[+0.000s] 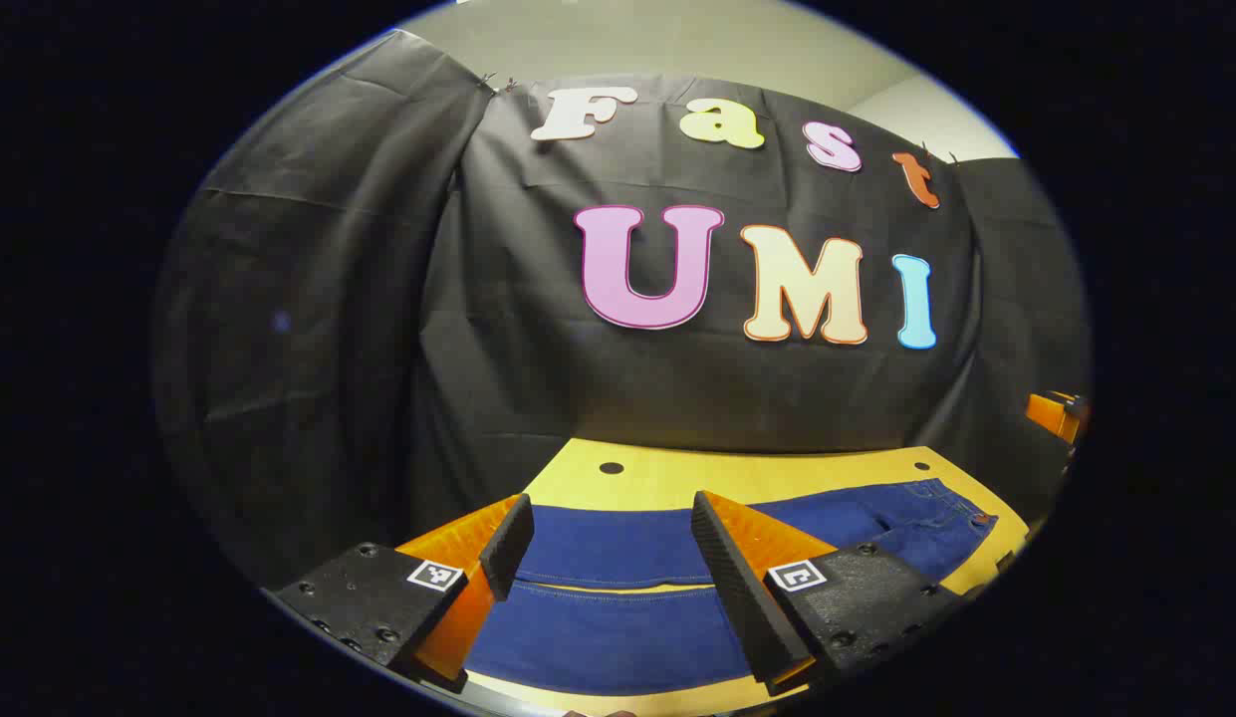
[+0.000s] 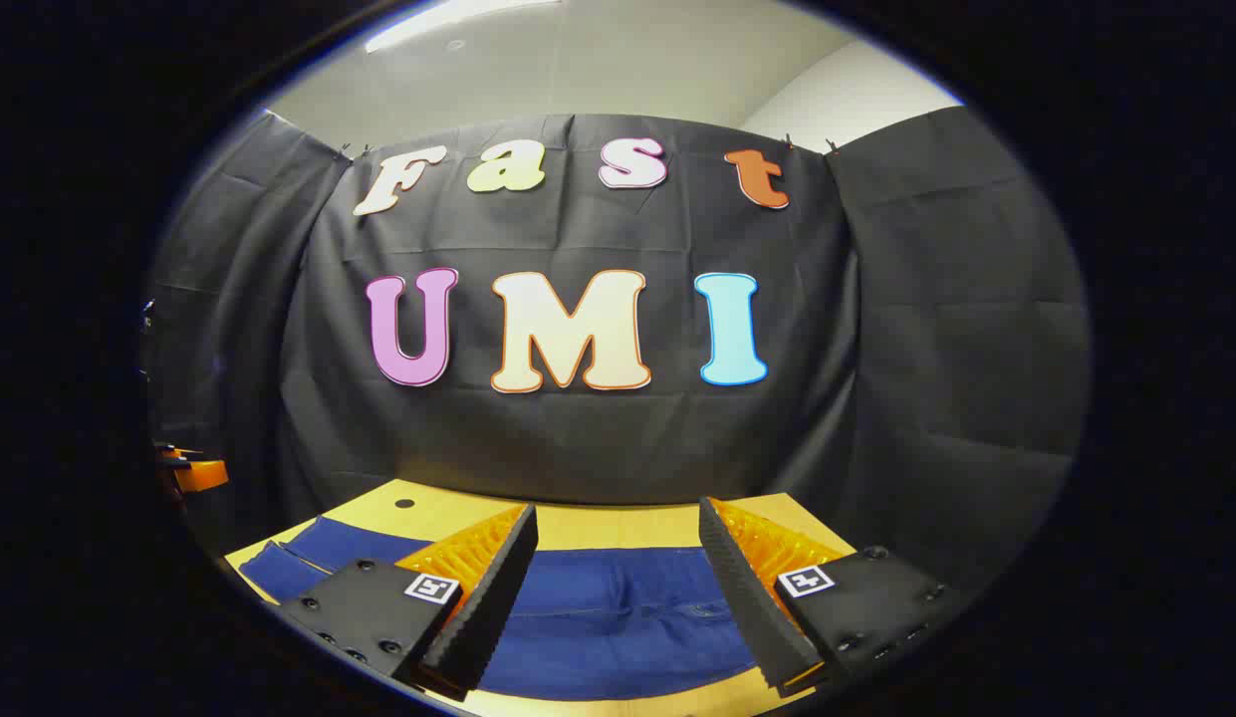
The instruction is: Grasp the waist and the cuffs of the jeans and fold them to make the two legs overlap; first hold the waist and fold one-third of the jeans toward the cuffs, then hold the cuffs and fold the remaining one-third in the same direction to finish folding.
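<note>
Jeans (image 1: 618,607) of dark blue denim lie flat on a yellow wooden table (image 1: 667,478) in the left gripper view, stretched across it from side to side. Two legs run side by side, a narrow strip of table showing between them in the gap between the fingers. Toward the right the cloth widens into the waist (image 1: 951,513), where a button and pocket stitching show near the table's edge. The left gripper (image 1: 618,583) hangs above the legs with its two black ribbed fingers (image 1: 742,588) standing wide apart and nothing between them but the denim below; whether they touch the cloth I cannot tell. A round dark hole (image 1: 612,467) sits in the tabletop near the black cloth wall (image 1: 398,329). At the far right edge an orange part of the other gripper (image 1: 1056,413) peeks in.

In the right gripper view the jeans (image 2: 618,607) again lie spread on the table (image 2: 618,523), here with the upper part and its seams under the tool and the legs (image 2: 309,558) trailing off to the left. The right gripper (image 2: 618,597) is held over the denim, its fingers (image 2: 483,607) wide apart and empty. The same hole (image 2: 404,504) shows at the table's far left, and an orange piece (image 2: 194,473) of the other gripper shows at the left edge.
</note>
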